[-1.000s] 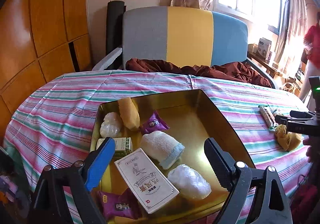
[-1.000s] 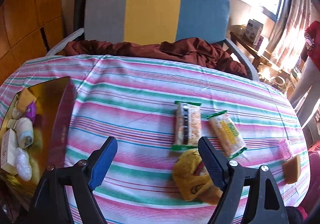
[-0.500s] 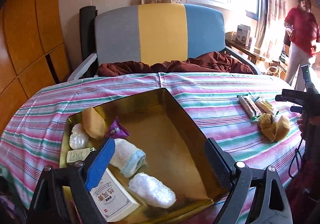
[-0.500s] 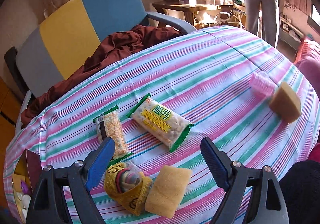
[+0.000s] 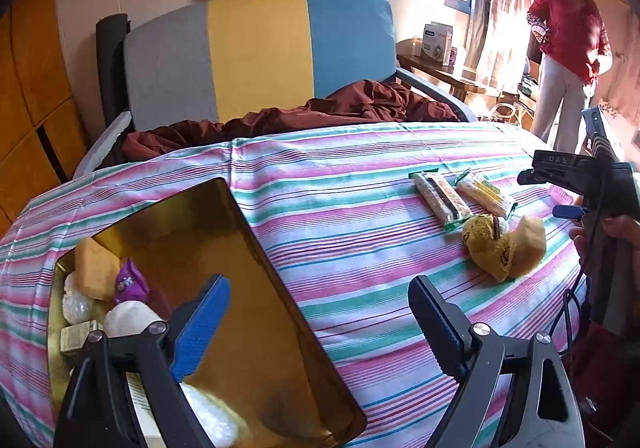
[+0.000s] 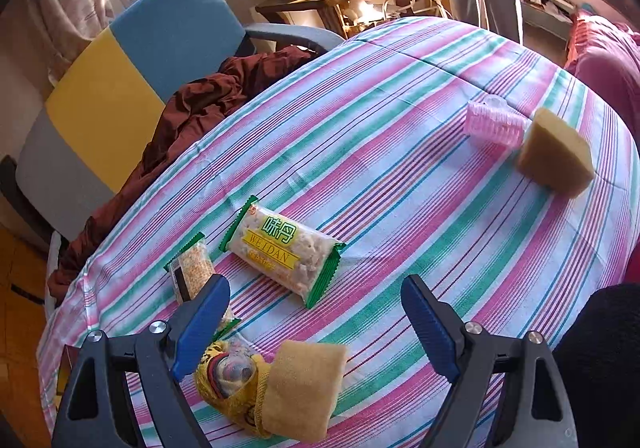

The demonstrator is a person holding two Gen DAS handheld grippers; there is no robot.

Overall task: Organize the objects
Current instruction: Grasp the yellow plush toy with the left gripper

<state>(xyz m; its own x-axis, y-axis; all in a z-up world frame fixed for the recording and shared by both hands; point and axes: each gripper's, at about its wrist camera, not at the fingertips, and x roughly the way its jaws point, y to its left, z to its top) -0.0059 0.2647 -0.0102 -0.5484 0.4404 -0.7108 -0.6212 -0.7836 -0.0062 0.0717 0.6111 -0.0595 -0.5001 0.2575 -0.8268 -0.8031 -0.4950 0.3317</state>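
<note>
I read "WEIDAN" under two green Chinese characters on the snack packet (image 6: 282, 250); "DAS" marks my right gripper (image 5: 558, 160) at three o'clock.

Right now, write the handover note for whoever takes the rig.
Left gripper: open, empty, above the tin's right edge.
Right gripper: open, empty, over the near sponge and yellow pouch.
Done: tin already holds several small items.
Left on the cloth: Weidan bar, second bar, near sponge, pouch, pink roller, far sponge.
Next, probably: grab the near sponge or pouch.
</note>
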